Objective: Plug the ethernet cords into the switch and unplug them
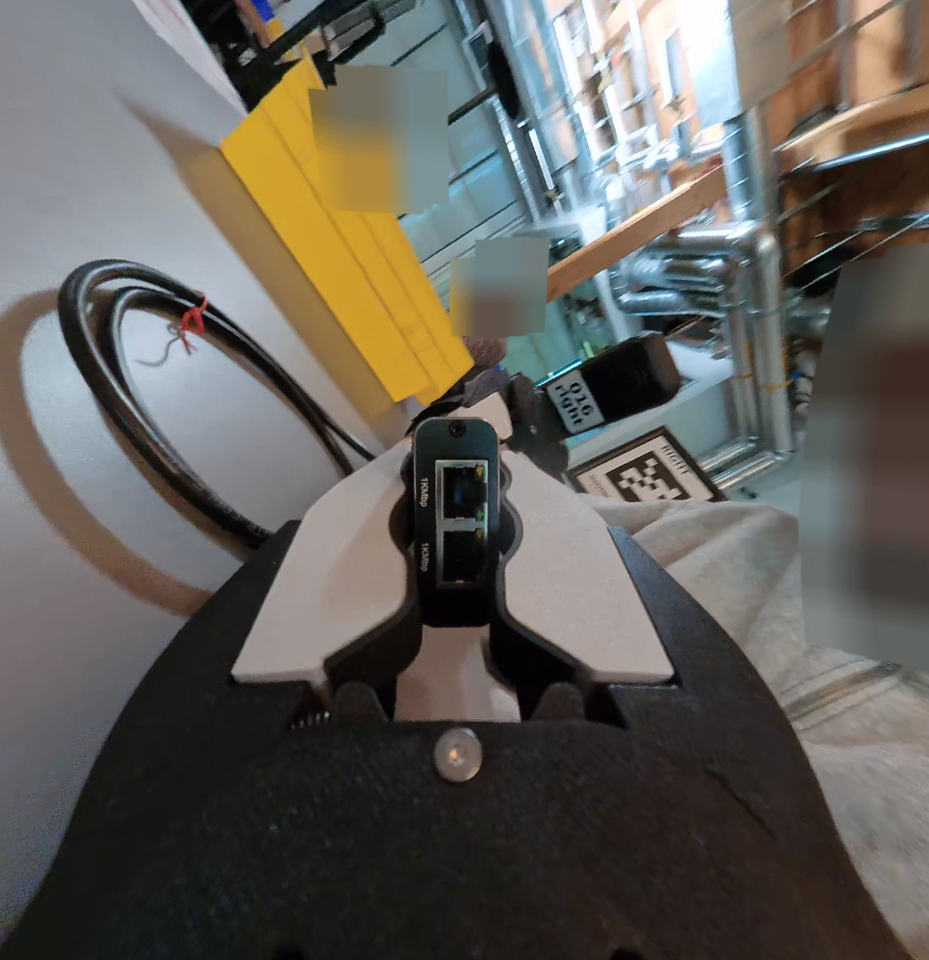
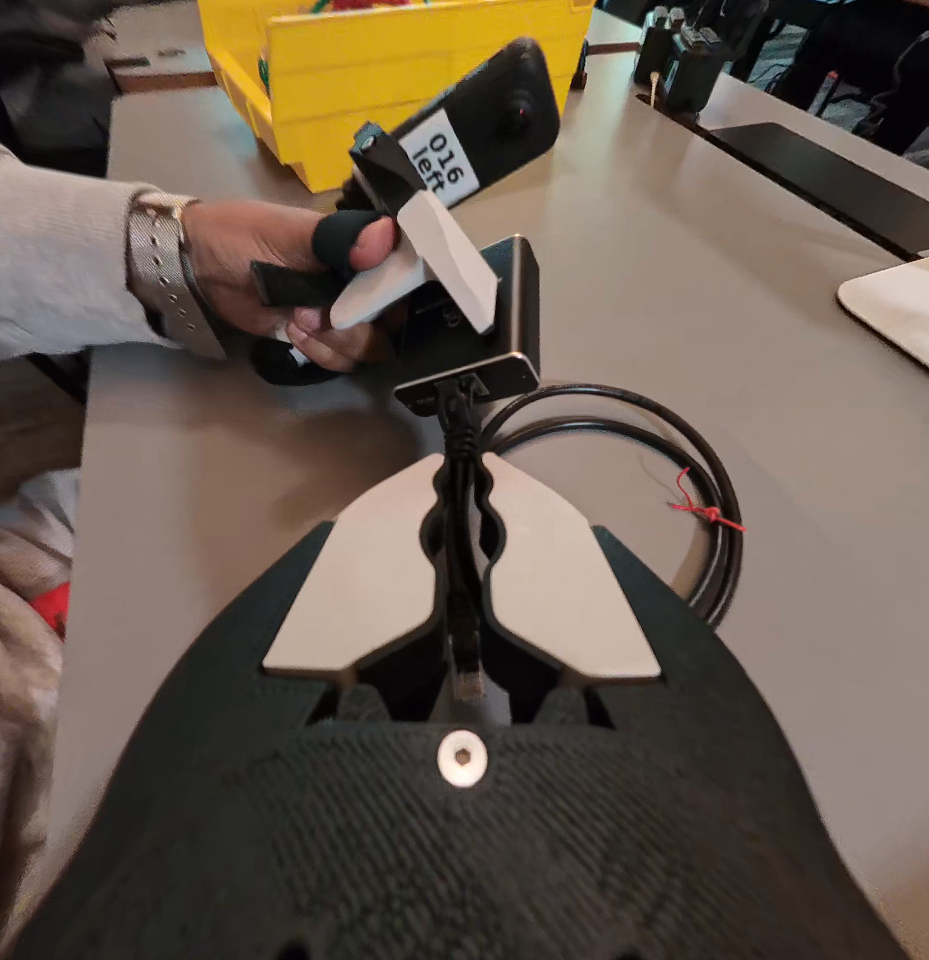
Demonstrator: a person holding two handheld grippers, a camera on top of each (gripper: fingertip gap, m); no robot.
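My left gripper (image 1: 454, 467) is shut on the black switch (image 1: 457, 530), whose near face shows two empty ports. In the right wrist view the left gripper (image 2: 410, 322) holds the switch (image 2: 514, 291) above the table. My right gripper (image 2: 462, 462) is shut on black ethernet cord just behind a plug (image 2: 457, 405) that sits in the switch's facing port. A second, loose connector (image 2: 465, 675) lies between my right fingers and points back at the camera. The rest of the cord lies coiled (image 2: 712, 467) on the table with a red tie, and also shows in the left wrist view (image 1: 114, 415).
A yellow bin (image 2: 379, 67) stands behind the switch on the grey table (image 2: 660, 234). A person's hand and sleeve (image 2: 234, 260) hold the left gripper. A white pad (image 2: 904, 306) lies far right, dark gear (image 2: 680, 57) at the back. A marker card (image 1: 644, 467) shows beyond the switch.
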